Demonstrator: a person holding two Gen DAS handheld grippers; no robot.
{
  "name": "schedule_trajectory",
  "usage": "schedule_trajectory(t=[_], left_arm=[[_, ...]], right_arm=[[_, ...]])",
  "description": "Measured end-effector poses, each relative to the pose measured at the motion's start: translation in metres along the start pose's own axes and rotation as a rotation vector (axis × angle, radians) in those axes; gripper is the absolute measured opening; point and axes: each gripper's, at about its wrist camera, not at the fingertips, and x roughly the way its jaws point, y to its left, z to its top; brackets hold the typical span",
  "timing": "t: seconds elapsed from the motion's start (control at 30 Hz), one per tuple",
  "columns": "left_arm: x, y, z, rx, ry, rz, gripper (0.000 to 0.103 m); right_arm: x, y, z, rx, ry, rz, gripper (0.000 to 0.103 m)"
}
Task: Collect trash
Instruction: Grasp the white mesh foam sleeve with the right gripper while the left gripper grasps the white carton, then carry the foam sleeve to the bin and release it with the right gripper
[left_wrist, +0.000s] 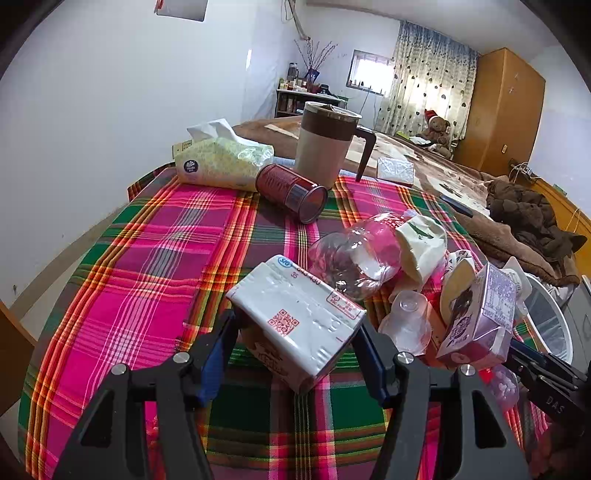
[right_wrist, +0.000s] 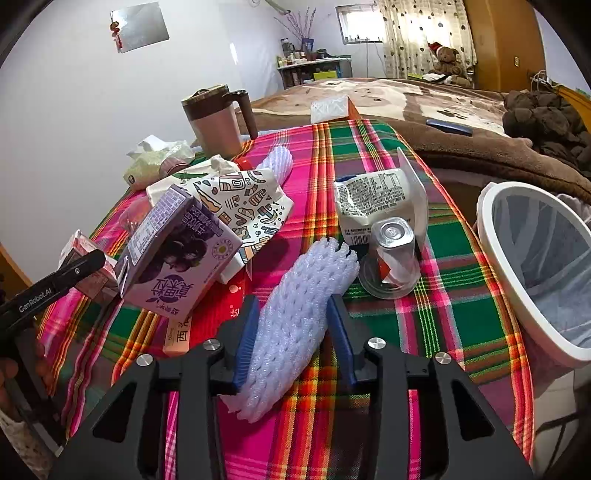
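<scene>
My left gripper (left_wrist: 295, 343) has its blue pads against both sides of a white drink carton (left_wrist: 295, 317), which sits tilted between them over the plaid tablecloth (left_wrist: 147, 266). My right gripper (right_wrist: 291, 332) is narrowed onto a lilac foam fruit net (right_wrist: 299, 317), the pads pressing its flanks; the net runs up from between the fingers toward a clear cup (right_wrist: 388, 262) lying just past its tip. Left of the net stands a purple milk carton (right_wrist: 177, 251), with a crumpled patterned paper cup (right_wrist: 247, 206) behind it. The white-rimmed trash bin (right_wrist: 491, 236) stands beside the table's right edge, lined with a bag.
</scene>
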Motion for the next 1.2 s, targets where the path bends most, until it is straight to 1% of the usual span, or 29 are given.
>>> schedule_trajectory(t=[0.2,0.3,0.43,0.5,0.6,0.67,0.7,0.77,0.83,0.9,0.97,1.0,1.03,1.07,1.13,1.17,1.2], left_arm=[[-0.009,-0.008,-0.001,0.026,-0.018,-0.013,0.064],[-0.017,-0.017,-0.001,0.045,-0.03,-0.031,0.064],[-0.031,-0.027,0.003,0.052,-0.042,-0.047,0.064],[-0.039,-0.034,0.006,0.056,-0.058,-0.057,0.064],[-0.051,-0.047,0.013,0.081,-0.092,-0.067,0.064],[-0.056,-0.056,0.019,0.086,-0.106,-0.086,0.064],[-0.058,-0.06,0.021,0.087,-0.109,-0.094,0.064],[-0.06,-0.071,0.025,0.105,-0.118,-0.109,0.064],[-0.058,-0.082,0.027,0.125,-0.118,-0.123,0.064],[-0.053,-0.089,0.027,0.13,-0.103,-0.125,0.064],[-0.053,-0.091,0.024,0.128,-0.104,-0.13,0.064],[-0.051,-0.091,0.022,0.128,-0.099,-0.124,0.064],[-0.051,-0.091,0.021,0.127,-0.097,-0.12,0.064],[-0.05,-0.091,0.019,0.128,-0.091,-0.115,0.064],[-0.05,-0.089,0.017,0.117,-0.087,-0.11,0.064],[-0.05,-0.087,0.017,0.115,-0.089,-0.11,0.064],[-0.051,-0.087,0.016,0.115,-0.088,-0.108,0.064]], right_arm=[[-0.006,0.001,0.0,-0.009,-0.023,0.001,0.029],[-0.011,0.0,0.001,-0.011,-0.032,0.008,0.026],[-0.022,-0.004,0.004,-0.007,-0.059,0.034,0.022],[-0.03,-0.006,0.007,-0.002,-0.08,0.06,0.02],[-0.04,-0.01,0.012,-0.008,-0.115,0.065,0.019],[-0.045,-0.014,0.016,-0.002,-0.127,0.074,0.018],[-0.048,-0.017,0.018,0.0,-0.131,0.078,0.001],[-0.055,-0.023,0.02,0.009,-0.143,0.088,0.001],[-0.055,-0.029,0.022,0.007,-0.128,0.109,0.001],[-0.049,-0.034,0.021,0.009,-0.105,0.112,0.001],[-0.044,-0.041,0.017,0.042,-0.078,0.157,0.001],[-0.038,-0.044,0.015,0.071,-0.065,0.153,0.001],[-0.036,-0.043,0.014,0.074,-0.056,0.148,0.001],[-0.032,-0.04,0.013,0.061,-0.044,0.146,0.002],[-0.017,-0.034,0.013,0.058,-0.005,0.137,0.018],[-0.014,-0.031,0.014,0.062,0.004,0.151,0.037],[-0.011,-0.028,0.014,0.061,0.011,0.17,0.058]])
